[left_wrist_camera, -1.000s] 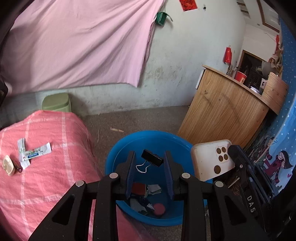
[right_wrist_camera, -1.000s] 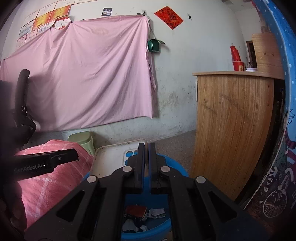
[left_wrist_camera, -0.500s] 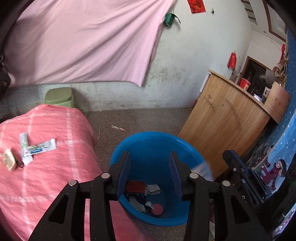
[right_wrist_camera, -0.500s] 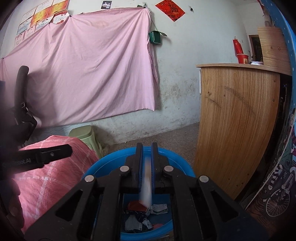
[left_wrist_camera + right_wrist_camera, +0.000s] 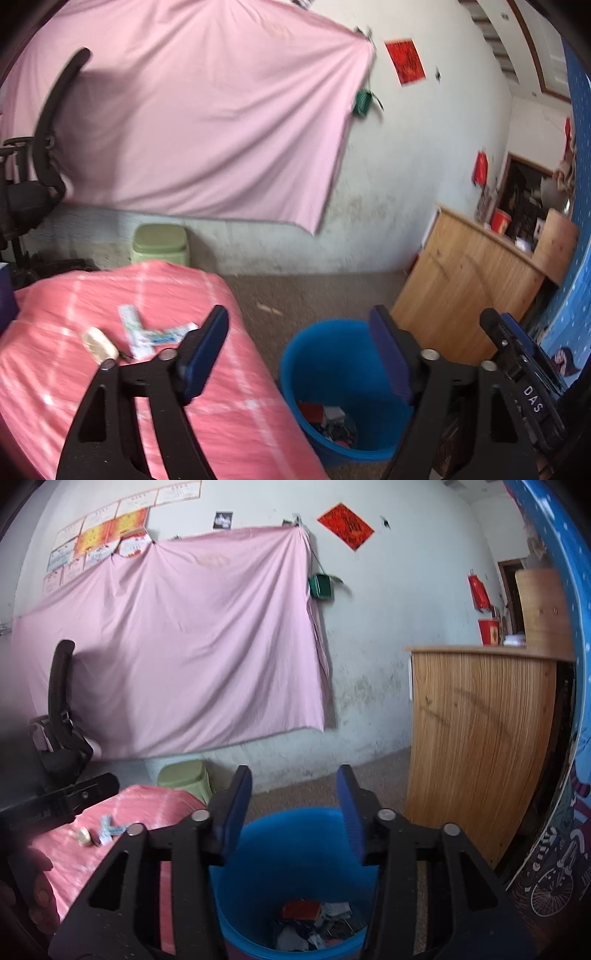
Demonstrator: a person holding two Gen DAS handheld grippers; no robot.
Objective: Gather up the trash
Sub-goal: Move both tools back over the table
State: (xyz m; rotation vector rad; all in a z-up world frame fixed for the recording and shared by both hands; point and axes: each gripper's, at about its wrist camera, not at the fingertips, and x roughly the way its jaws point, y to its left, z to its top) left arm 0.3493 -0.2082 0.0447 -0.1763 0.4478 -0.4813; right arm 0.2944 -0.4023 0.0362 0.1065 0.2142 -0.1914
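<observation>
My left gripper [image 5: 299, 314] hangs over the pink table's right edge, beside the blue bin [image 5: 332, 358]. Its jaws are opening and nothing is between them. On the pink cloth [image 5: 221, 406] lie white wrappers [image 5: 159, 332] and a small beige round item [image 5: 98, 343], just left of the left finger. My right gripper [image 5: 293, 775] is above the blue bin [image 5: 295, 856], jaws opening and empty. Red, white and dark scraps [image 5: 314, 923] lie at the bin's bottom. The wrappers [image 5: 110, 829] also show in the right wrist view.
A wooden counter [image 5: 480, 757] stands right of the bin. A green stool [image 5: 184, 775] sits by the wall behind the table, and a black office chair [image 5: 62, 720] is at the left. A pink sheet [image 5: 184, 646] hangs on the wall. Bare floor lies behind the bin.
The left gripper let go of a black binder clip, widened and swung left toward the table. The right gripper opened; its flat white case dropped away and is gone from view.
</observation>
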